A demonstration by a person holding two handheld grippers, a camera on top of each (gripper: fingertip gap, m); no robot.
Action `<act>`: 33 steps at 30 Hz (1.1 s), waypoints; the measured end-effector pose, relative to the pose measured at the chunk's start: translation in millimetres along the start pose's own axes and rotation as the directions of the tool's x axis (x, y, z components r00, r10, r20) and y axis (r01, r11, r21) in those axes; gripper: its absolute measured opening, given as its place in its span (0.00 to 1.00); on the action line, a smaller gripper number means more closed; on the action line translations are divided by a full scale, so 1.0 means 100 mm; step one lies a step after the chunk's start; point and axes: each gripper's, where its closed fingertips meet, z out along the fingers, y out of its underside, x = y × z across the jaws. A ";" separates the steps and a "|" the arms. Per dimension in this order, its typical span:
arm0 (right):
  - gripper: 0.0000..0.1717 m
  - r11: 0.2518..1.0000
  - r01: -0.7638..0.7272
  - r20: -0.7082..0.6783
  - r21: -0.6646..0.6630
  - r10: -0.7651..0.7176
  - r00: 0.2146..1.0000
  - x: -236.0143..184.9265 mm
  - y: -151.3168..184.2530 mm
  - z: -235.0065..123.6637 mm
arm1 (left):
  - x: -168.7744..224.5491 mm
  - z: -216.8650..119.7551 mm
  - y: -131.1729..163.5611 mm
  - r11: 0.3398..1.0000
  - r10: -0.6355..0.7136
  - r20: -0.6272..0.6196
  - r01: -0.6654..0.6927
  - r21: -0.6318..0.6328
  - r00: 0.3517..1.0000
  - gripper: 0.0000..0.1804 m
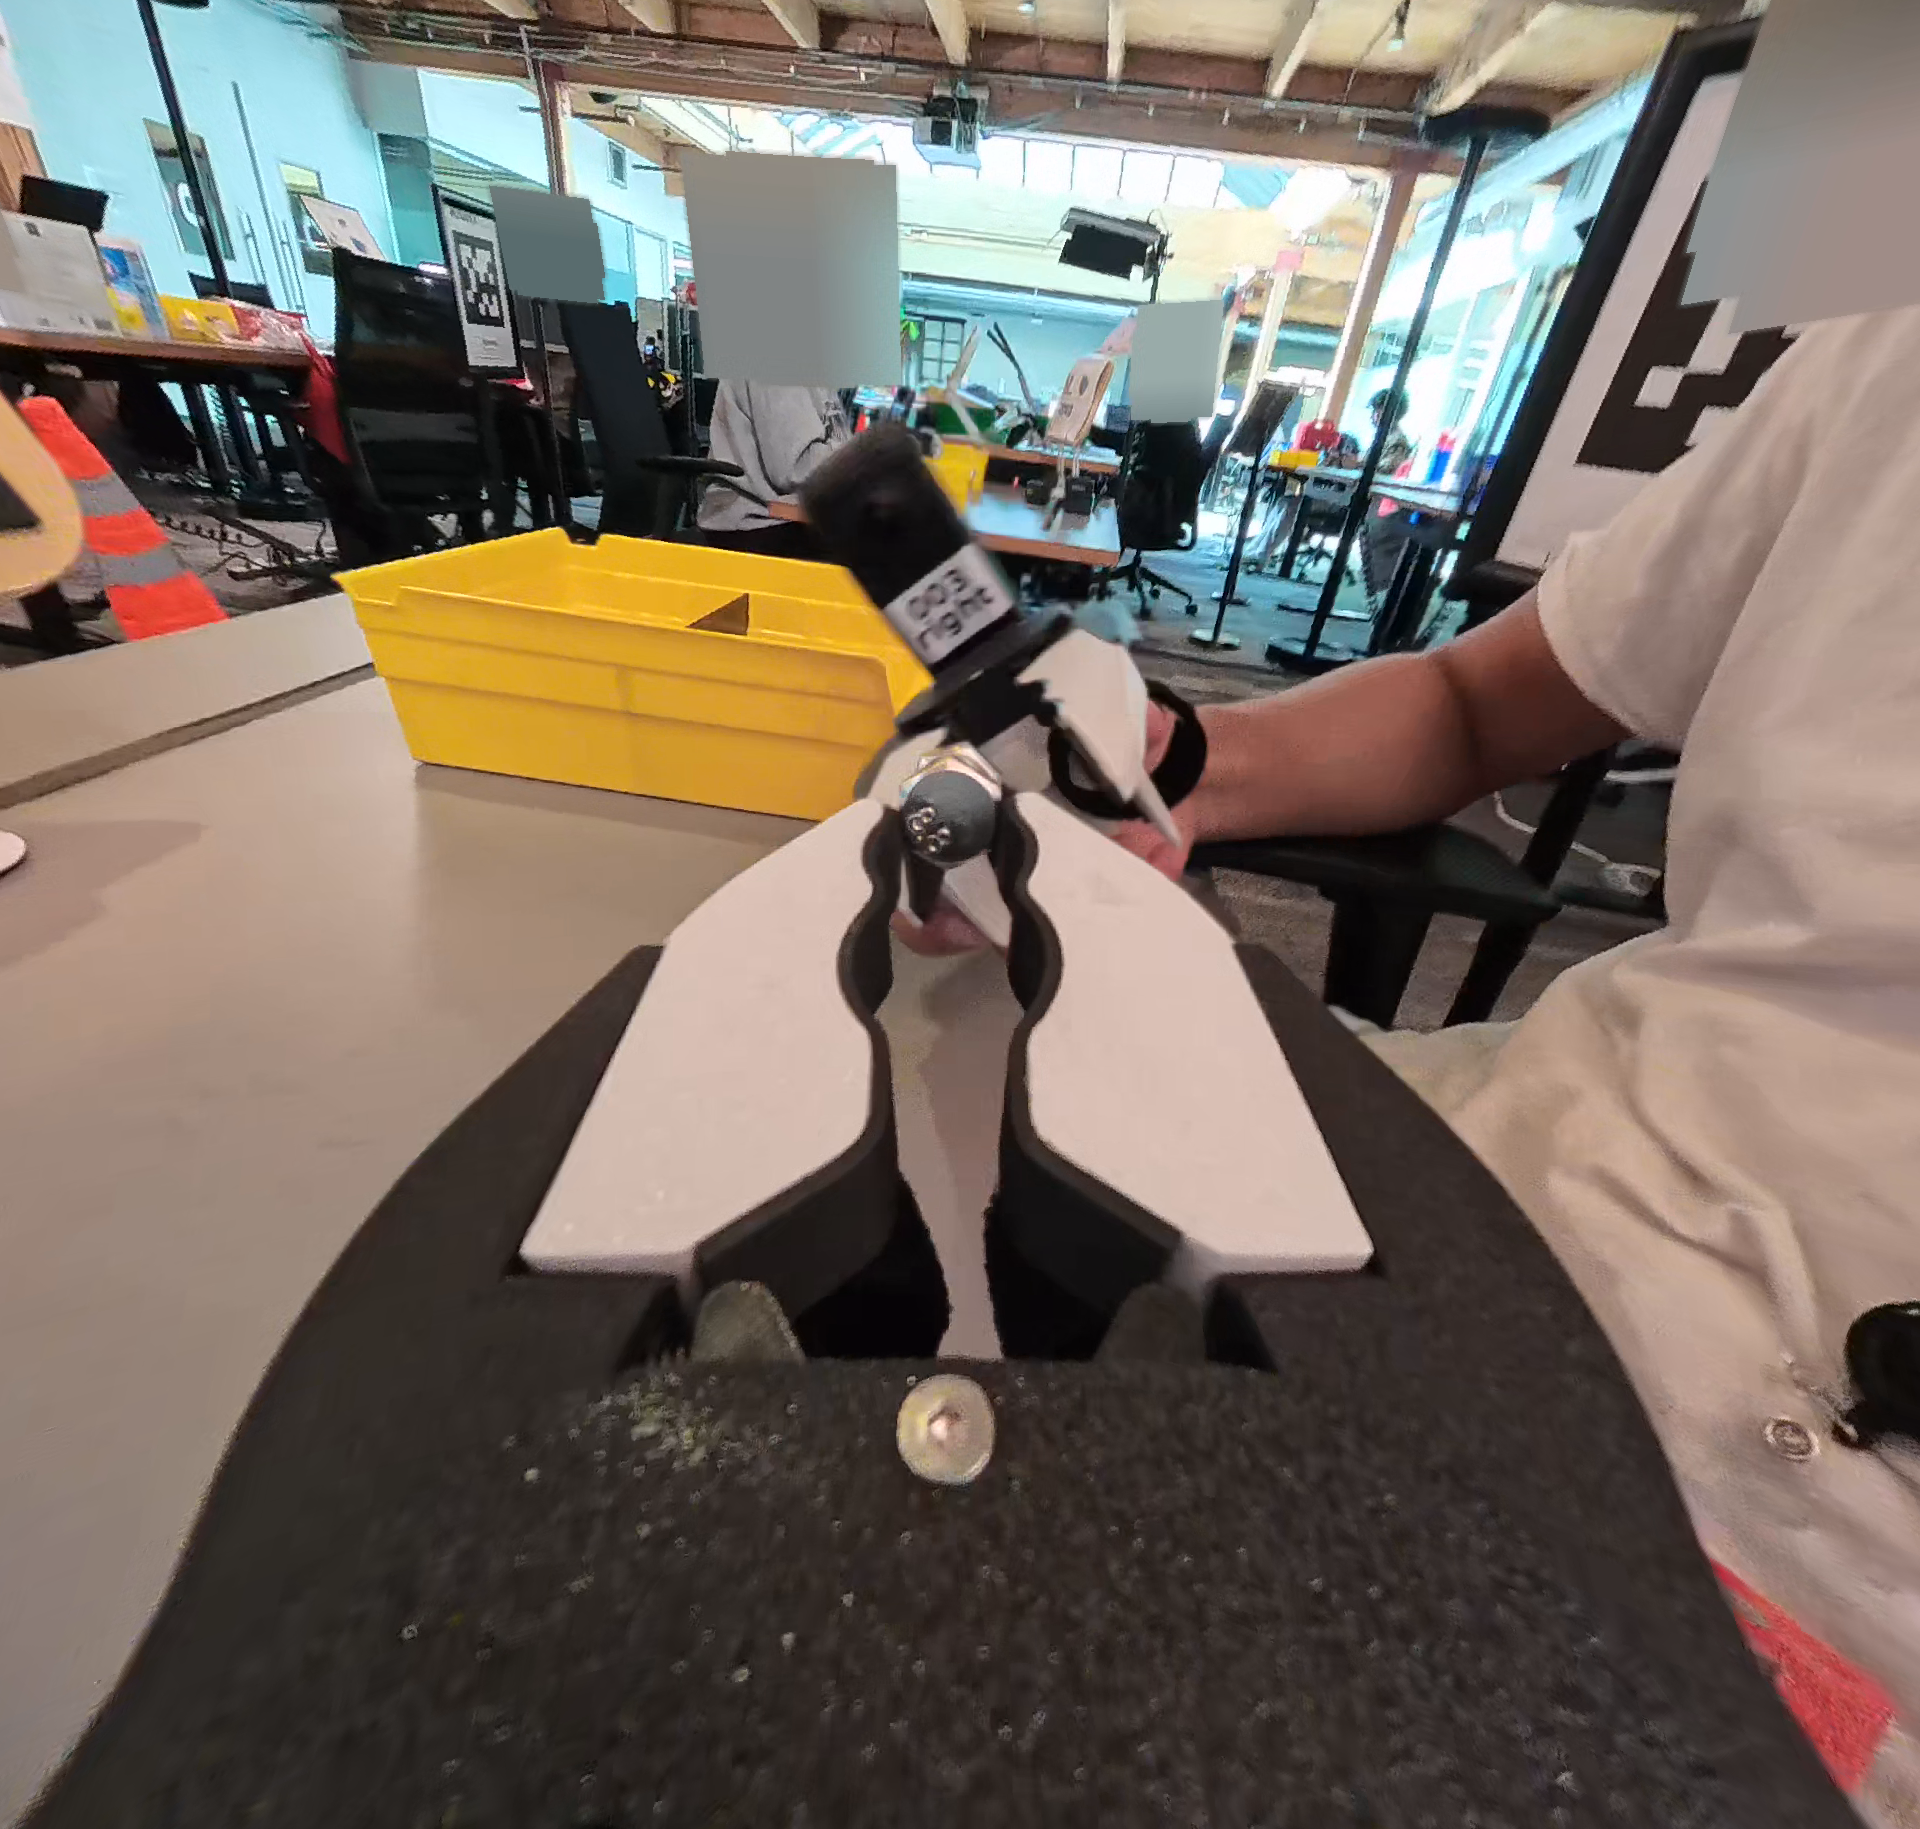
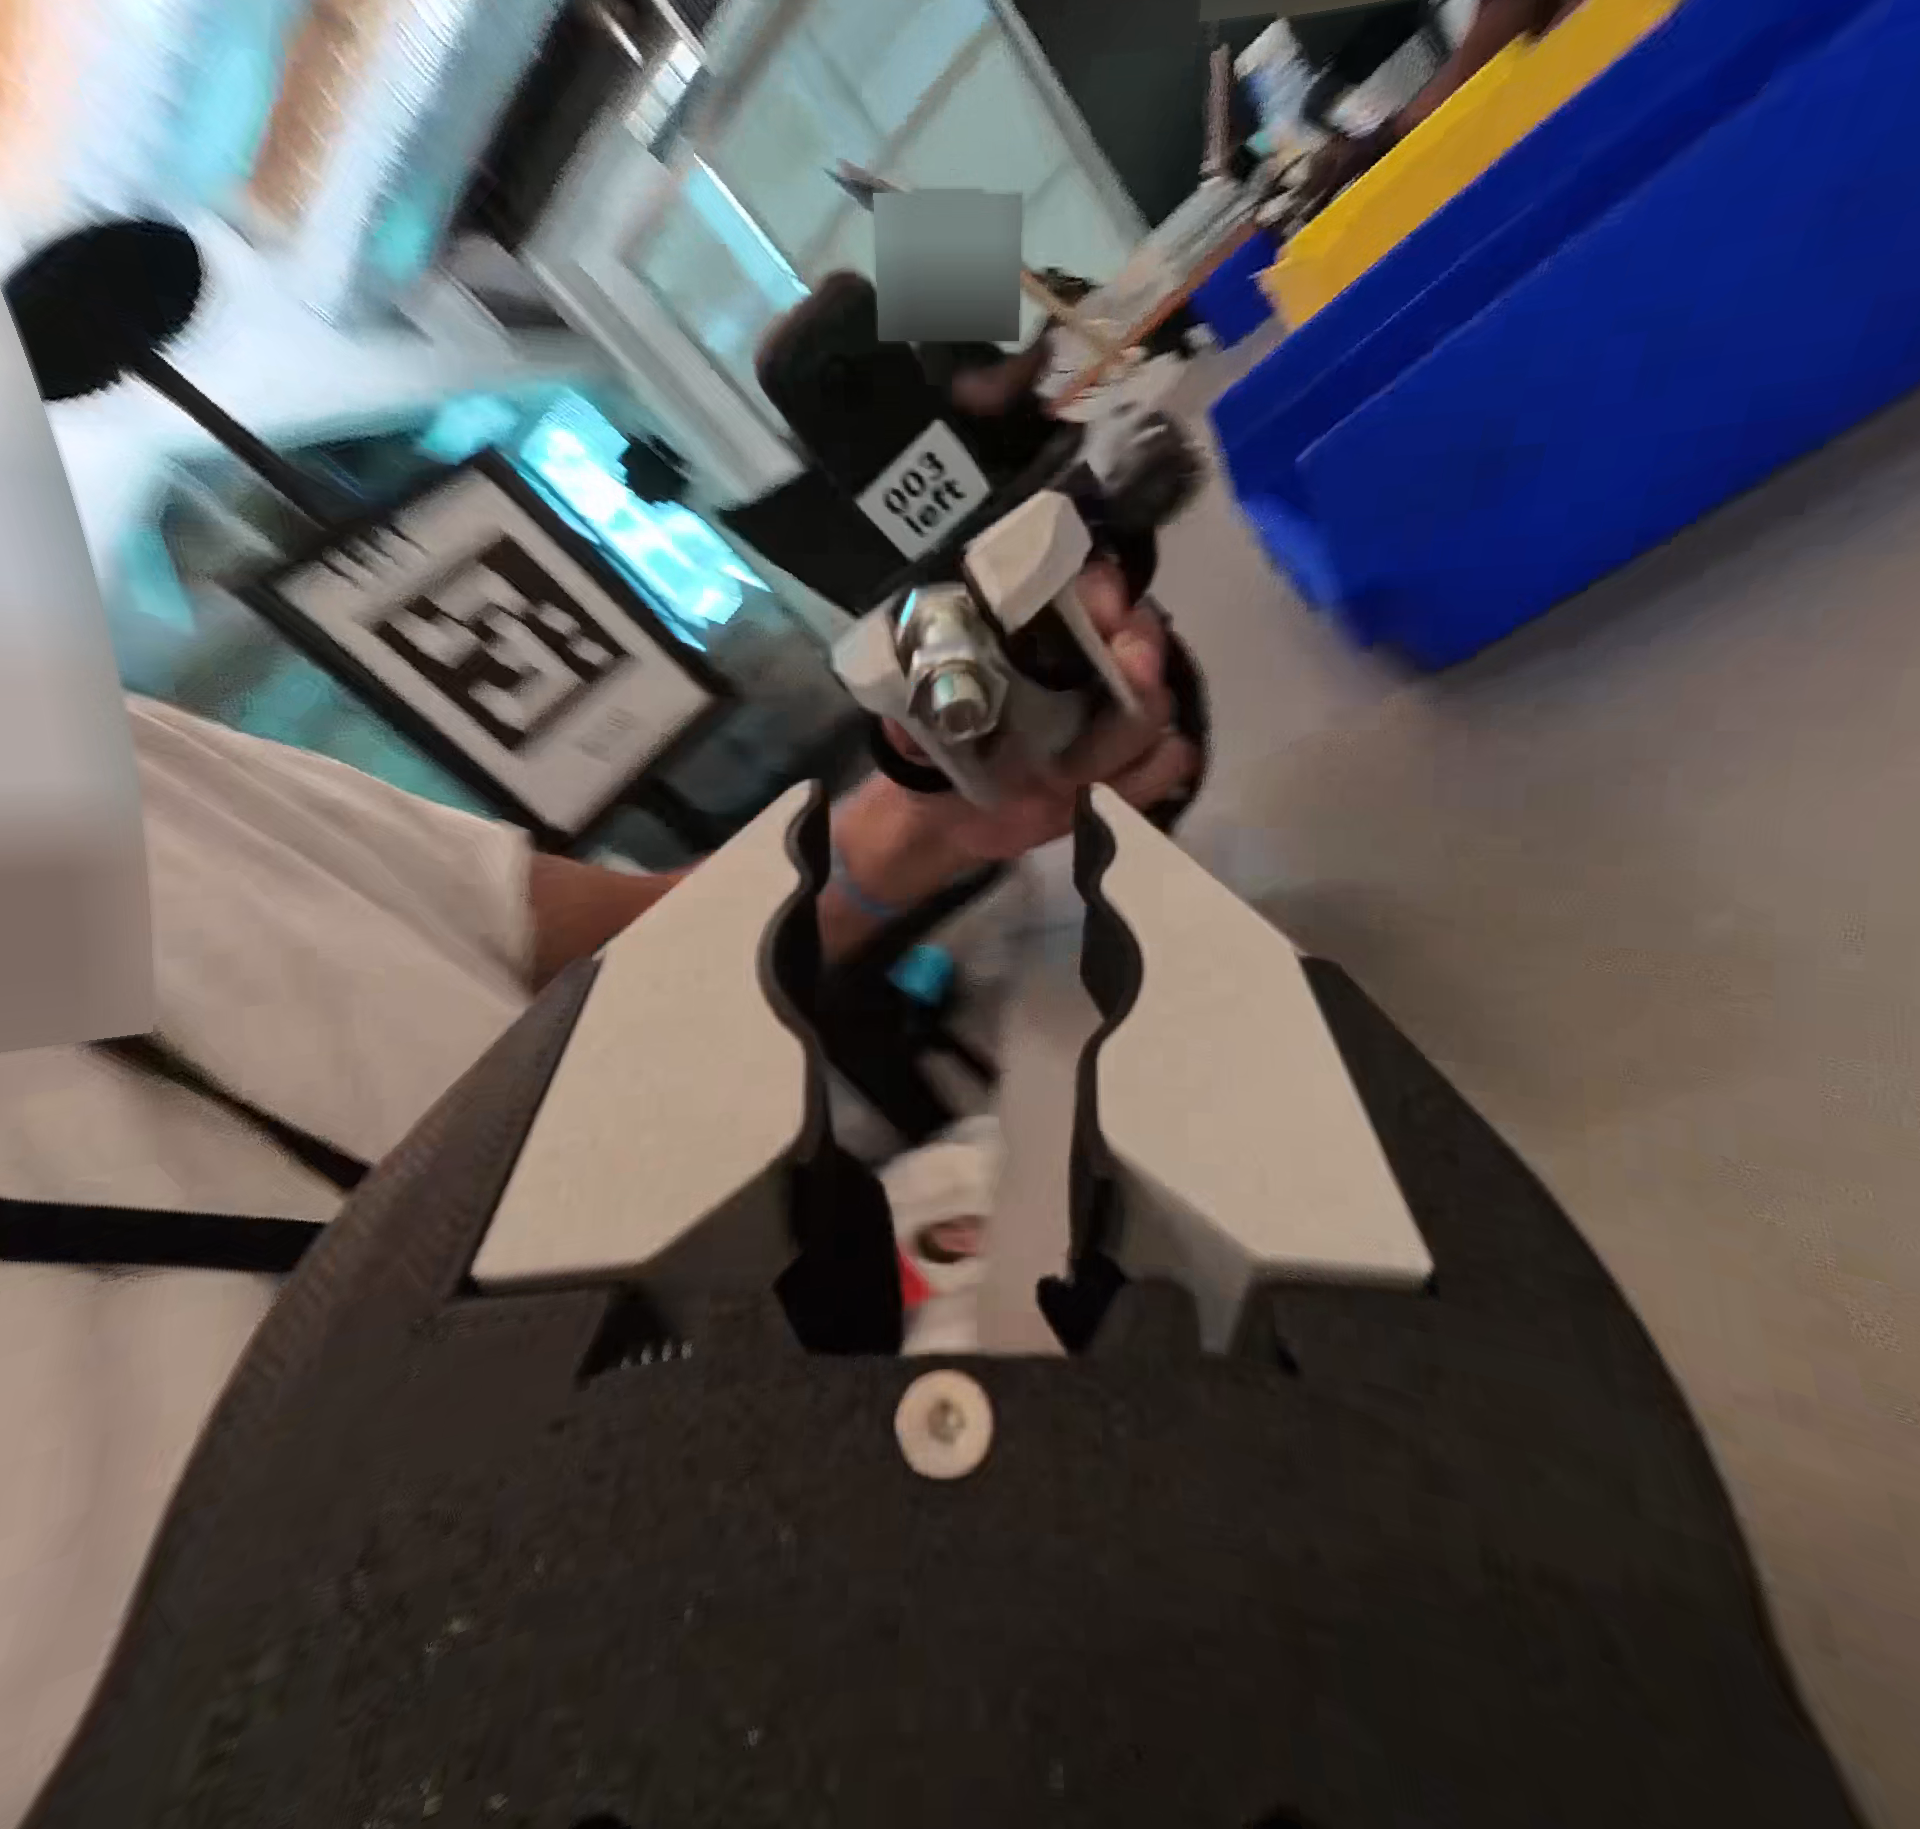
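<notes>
A silver-grey metal bolt (image 1: 948, 811) with a dark grey head is clamped between the black-lined white fingers (image 1: 769, 1000) of the left gripper (image 1: 951, 823). A bright yellow bin (image 1: 623, 678) is seen beyond and to the left of it on the pale grey table (image 1: 260, 948). White fingers (image 2: 665, 1052) with black inner pads are shown spread on the right gripper (image 2: 951, 823); saturated blue bins (image 2: 1558, 408) lie ahead to its right, a black-and-white patterned marker board (image 2: 488, 647) to its left.

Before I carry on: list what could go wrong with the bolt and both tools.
The left tool pinches the bolt only at its fingertips; it might slip out and fall. The right tool stands open close to the nut; it could knock the bolt loose.
</notes>
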 end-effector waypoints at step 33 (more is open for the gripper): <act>0.23 -0.435 0.682 -0.138 -0.588 -0.777 -0.615 -0.07 -0.08 -0.06 | 0.07 0.00 0.01 0.955 -0.297 -0.131 0.297 -0.020 0.946 0.09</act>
